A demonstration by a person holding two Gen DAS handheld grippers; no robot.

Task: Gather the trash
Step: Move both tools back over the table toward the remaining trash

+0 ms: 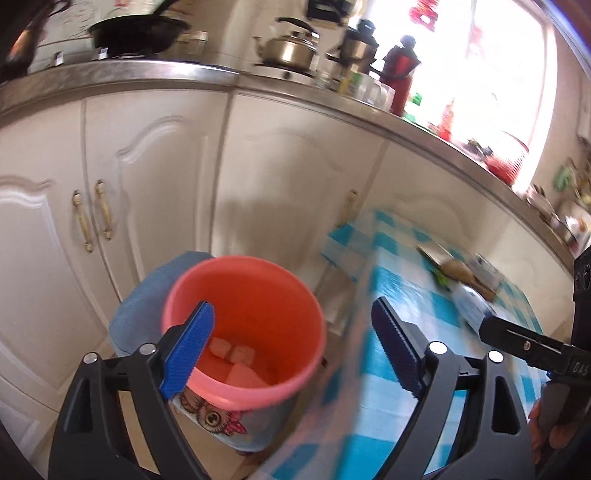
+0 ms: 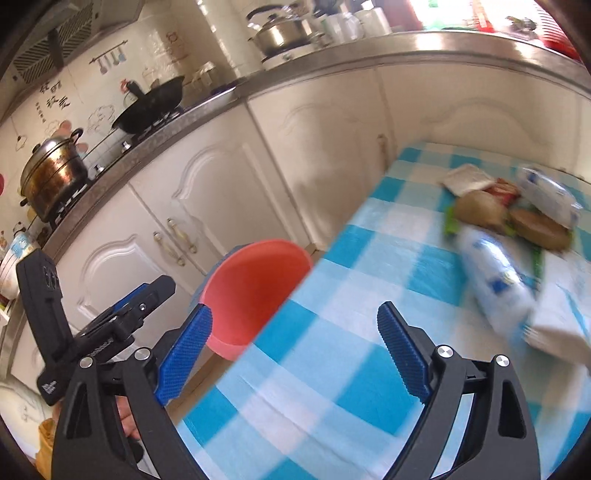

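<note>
A pink bin (image 1: pixel 243 325) with an owl print stands on the floor beside the table; pale scraps (image 1: pixel 232 354) lie at its bottom. It also shows in the right wrist view (image 2: pixel 255 291). My left gripper (image 1: pixel 291 332) is open and empty, above the bin's rim and the table corner. My right gripper (image 2: pixel 295 332) is open and empty over the checked tablecloth (image 2: pixel 351 332). A heap of trash lies at the table's far right: a white and blue plastic bag (image 2: pixel 495 280), brown round pieces (image 2: pixel 480 210), a white wrapper (image 2: pixel 465 179) and green scraps. The heap shows in the left wrist view (image 1: pixel 465 277).
White cabinet doors (image 1: pixel 147 184) with brass handles stand behind the bin. A steel counter edge (image 1: pixel 295 88) carries a wok (image 1: pixel 136 33), a kettle (image 1: pixel 288 48) and flasks. A blue stool or cloth (image 1: pixel 147 295) sits behind the bin. The right gripper's finger (image 1: pixel 517 339) reaches in at right.
</note>
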